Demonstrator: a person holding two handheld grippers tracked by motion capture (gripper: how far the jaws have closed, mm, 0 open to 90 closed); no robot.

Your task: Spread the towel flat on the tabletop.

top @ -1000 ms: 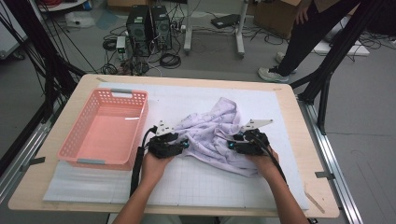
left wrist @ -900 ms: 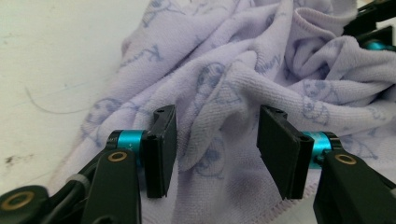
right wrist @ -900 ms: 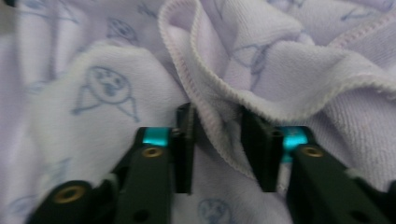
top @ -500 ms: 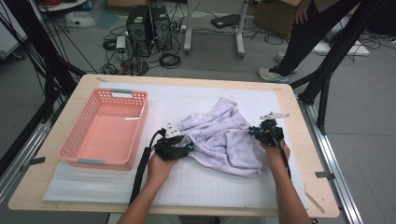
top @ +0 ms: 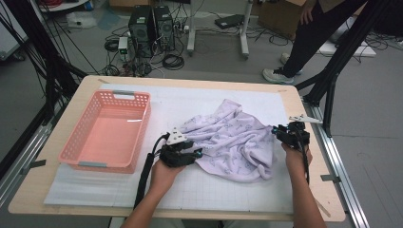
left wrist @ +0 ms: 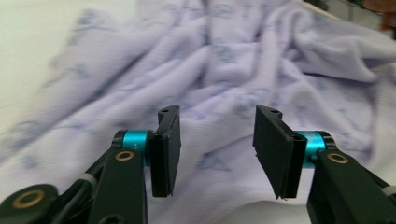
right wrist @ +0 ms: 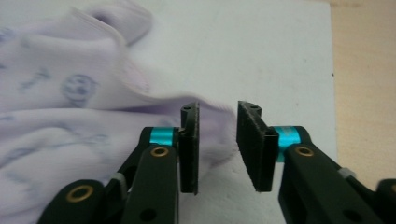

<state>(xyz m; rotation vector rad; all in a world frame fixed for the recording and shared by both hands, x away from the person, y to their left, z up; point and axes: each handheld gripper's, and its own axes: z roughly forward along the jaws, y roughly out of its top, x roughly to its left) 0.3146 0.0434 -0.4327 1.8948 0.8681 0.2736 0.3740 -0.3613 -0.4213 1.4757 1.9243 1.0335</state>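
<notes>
Lilac cloth (top: 233,140), printed with small grey-blue figures, lies crumpled on a white gridded mat (top: 228,190) at the middle of a pale wooden table (top: 43,190), one corner reaching toward the far side and its bulk bunched toward the near right. At the cloth's left edge, the left gripper (top: 196,153) rests low on the mat, held in a person's left hand (top: 164,173); the left gripper view looks along its jaws, spread wide with nothing between them, the folds of the cloth (left wrist: 224,70) lying just beyond the tips. At the cloth's right edge, the right gripper (top: 277,133) sits in the person's right hand (top: 295,159); the right gripper view shows its jaws partly apart, a rounded fold of the cloth (right wrist: 70,121) lying in the gap between them, not yet pinched. A black cable (top: 145,175) trails from the left gripper along the forearm toward the near edge. To the left, well apart from the cloth, a pink plastic basket (top: 76,142) stands on the mat. Beyond the far edge of the table, computer towers (top: 152,23) and loose cables sit on the grey floor, and a second person (top: 309,42) in dark trousers stands at far right.
</notes>
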